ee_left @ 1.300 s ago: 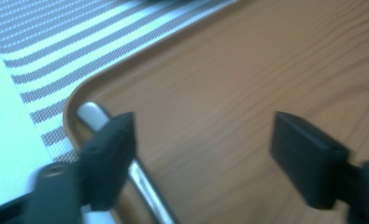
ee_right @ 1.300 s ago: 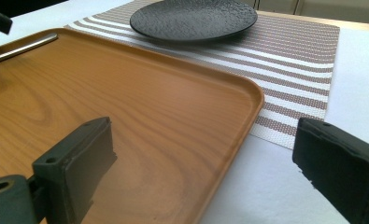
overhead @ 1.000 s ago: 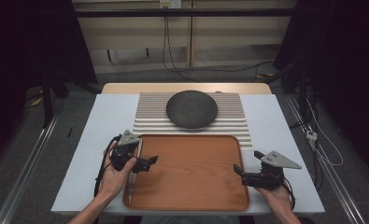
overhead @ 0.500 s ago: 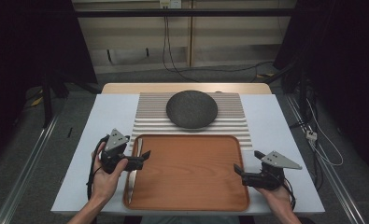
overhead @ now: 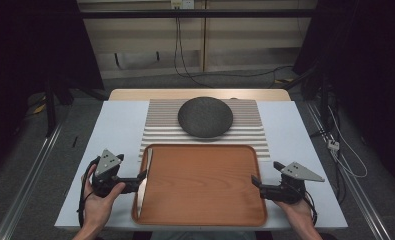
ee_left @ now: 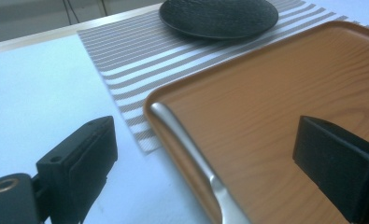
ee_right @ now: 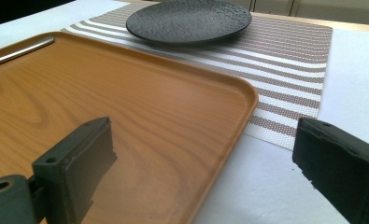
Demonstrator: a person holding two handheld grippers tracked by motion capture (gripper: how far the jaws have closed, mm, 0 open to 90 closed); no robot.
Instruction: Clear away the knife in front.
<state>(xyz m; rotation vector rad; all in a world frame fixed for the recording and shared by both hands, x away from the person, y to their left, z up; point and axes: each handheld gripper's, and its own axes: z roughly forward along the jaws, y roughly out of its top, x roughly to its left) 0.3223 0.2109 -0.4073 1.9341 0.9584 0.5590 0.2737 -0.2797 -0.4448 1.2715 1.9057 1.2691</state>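
At the left edge of the wooden tray (overhead: 200, 185) a metal utensil (overhead: 143, 182) lies untouched between the left gripper's (overhead: 143, 176) wide-open, empty jaws, the right gripper (overhead: 255, 181) gaping empty opposite, so lifting it remains.

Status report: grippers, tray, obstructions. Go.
Left gripper open, jaws straddling tray's left rim over the knife. Right gripper open at right rim. Tray flat on table. Plate beyond, clear of both.
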